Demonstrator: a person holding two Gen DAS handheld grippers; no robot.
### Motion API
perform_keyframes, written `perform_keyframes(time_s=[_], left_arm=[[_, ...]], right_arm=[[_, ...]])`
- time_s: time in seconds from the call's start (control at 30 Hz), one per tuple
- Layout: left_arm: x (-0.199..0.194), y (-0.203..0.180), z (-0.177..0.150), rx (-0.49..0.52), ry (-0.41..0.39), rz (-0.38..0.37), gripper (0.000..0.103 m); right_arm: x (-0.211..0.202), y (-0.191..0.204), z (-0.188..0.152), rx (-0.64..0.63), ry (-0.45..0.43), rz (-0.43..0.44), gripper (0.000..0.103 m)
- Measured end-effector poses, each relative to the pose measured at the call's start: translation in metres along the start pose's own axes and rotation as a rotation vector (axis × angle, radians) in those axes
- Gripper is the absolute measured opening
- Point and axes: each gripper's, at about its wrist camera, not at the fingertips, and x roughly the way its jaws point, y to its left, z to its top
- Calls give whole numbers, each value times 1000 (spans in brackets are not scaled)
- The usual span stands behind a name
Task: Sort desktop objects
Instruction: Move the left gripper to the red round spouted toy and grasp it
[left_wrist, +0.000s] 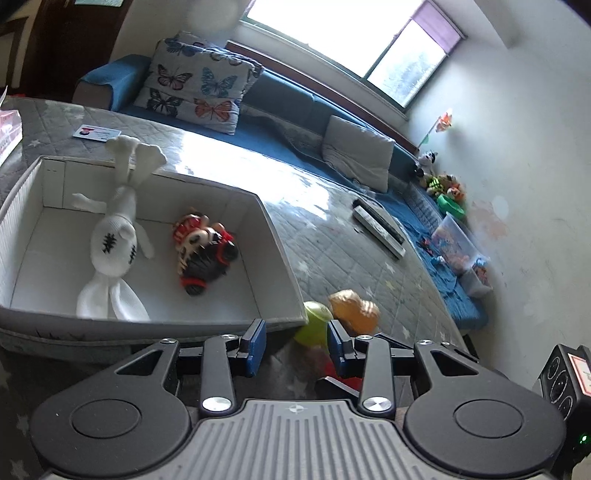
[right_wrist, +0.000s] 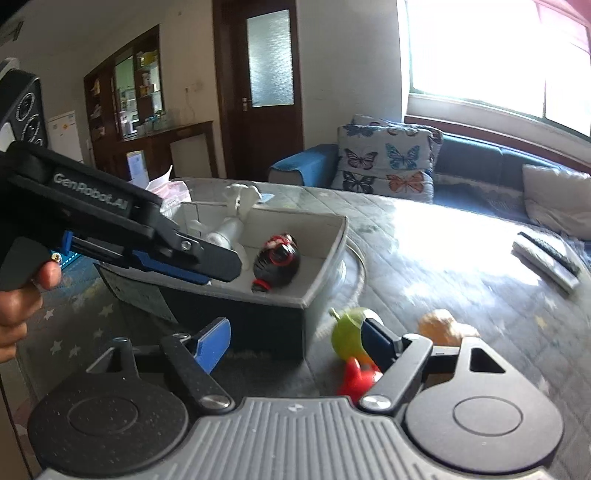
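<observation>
A white open box (left_wrist: 284, 273) on the grey quilted table holds a white rabbit doll (left_wrist: 114, 240) and a red-and-black figure toy (left_wrist: 205, 251). Beside the box's near right corner lie a green pear toy (left_wrist: 314, 323), an orange toy (left_wrist: 356, 306) and a red toy (left_wrist: 328, 367). My left gripper (left_wrist: 295, 341) is open and empty, just short of the pear. My right gripper (right_wrist: 295, 339) is open and empty, its right finger close by the green pear (right_wrist: 347, 332) and red toy (right_wrist: 356, 380). The left gripper (right_wrist: 184, 258) shows over the box (right_wrist: 325, 266).
A remote and a long flat box (left_wrist: 376, 225) lie farther right on the table. A card (left_wrist: 96, 133) lies behind the white box. A blue sofa with a butterfly cushion (left_wrist: 195, 85) runs along the far side. A speaker (left_wrist: 565, 376) stands at near right.
</observation>
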Motion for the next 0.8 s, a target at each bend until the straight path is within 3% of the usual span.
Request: perform_keyframes(time_s=[0.13,0.8], left_arm=[[6,-7,-13,5,18,-14,39],[44,-30,-37,24,118,-32,39]], right_arm=[[-10,-9,-17,28,2,-34,84],[-10,-39,-59,192,69,-94,85]])
